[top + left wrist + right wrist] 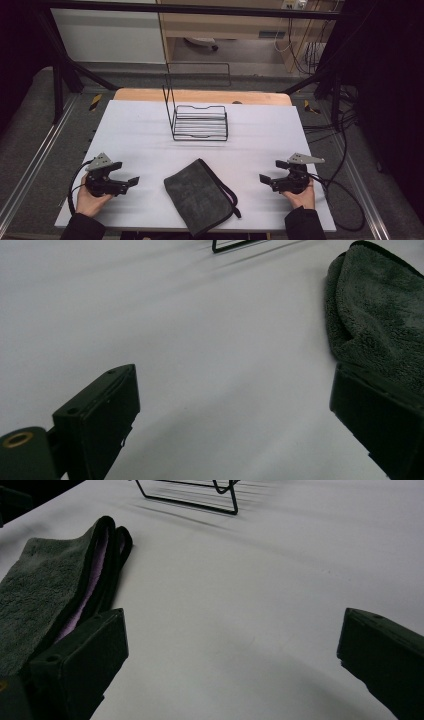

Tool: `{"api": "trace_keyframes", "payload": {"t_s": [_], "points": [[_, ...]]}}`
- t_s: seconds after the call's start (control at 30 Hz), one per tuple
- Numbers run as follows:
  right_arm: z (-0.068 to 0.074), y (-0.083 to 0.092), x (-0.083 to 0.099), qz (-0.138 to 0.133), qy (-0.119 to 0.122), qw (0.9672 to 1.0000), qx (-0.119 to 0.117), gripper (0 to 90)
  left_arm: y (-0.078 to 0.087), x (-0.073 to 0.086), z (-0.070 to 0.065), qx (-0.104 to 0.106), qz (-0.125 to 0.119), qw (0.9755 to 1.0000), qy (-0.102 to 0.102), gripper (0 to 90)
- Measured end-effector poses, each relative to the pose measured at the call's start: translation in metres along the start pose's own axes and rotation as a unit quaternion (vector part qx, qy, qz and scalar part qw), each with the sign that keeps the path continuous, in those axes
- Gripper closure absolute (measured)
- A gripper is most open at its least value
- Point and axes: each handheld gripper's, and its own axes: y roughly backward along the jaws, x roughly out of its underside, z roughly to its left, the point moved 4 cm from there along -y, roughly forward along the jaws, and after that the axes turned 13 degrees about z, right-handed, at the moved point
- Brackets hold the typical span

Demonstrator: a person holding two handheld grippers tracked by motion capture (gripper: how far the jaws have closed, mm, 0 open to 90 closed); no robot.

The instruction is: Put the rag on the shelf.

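No readable writing shows on the folded grey towel (200,196) lying on the counter (145,135) between the left gripper (126,175) and right gripper (270,171), both with fingers wide and empty.

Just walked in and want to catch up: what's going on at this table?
A person holds the left gripper and the right gripper low over the white table, both open and holding nothing. Between them lies a folded dark grey towel with black edging, untouched. A black wire rack stands farther back.
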Motion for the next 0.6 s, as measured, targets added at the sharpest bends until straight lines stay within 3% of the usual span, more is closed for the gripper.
{"api": "trace_keyframes", "payload": {"t_s": [0.4,0.6], "points": [[0.000,0.000,0.000,0.004,0.005,1.0000,0.003,0.8,-0.001,-0.002,-0.002,-0.006,0.009,0.9999,0.005,6.5],[0.004,-0.003,-0.001,0.008,0.008,0.9999,0.006,1.1,-0.001,-0.007,-0.010,-0.005,0.013,0.9999,0.009,7.3]]}}
